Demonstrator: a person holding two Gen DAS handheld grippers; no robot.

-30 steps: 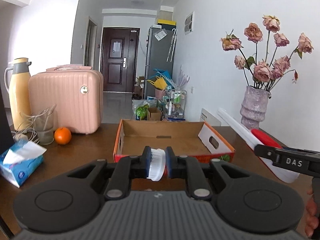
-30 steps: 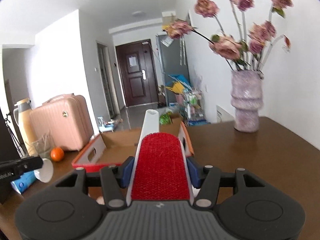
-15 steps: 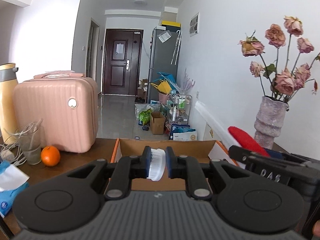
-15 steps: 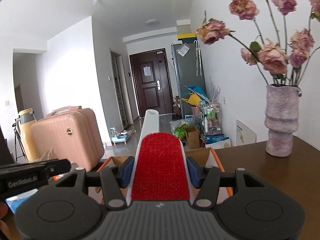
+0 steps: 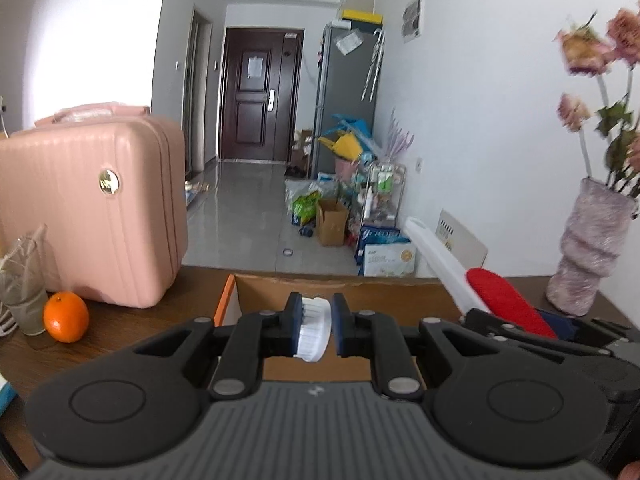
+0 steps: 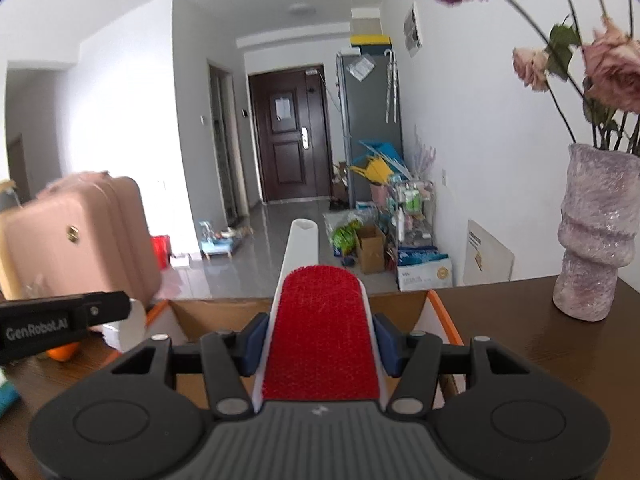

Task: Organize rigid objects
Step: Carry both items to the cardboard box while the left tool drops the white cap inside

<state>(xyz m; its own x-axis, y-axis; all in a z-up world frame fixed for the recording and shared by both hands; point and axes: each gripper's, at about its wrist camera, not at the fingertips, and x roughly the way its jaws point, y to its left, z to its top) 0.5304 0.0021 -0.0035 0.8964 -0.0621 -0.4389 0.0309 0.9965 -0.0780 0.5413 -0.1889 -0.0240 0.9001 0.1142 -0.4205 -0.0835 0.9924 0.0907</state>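
Note:
My left gripper is shut on a small white brush with white bristles, held above the near part of the open cardboard box. My right gripper is shut on a white lint brush with a red pad; its white handle points forward over the box. The lint brush also shows in the left wrist view, to the right, close beside the left gripper.
A pink suitcase, an orange and a glass stand left on the brown table. A purple vase of dried roses stands at the right. The table's far edge is just past the box.
Both grippers have moved forward and risen over the box, each keeping its brush. The box now sits lower and closer, and the right gripper has drawn close to the left one.

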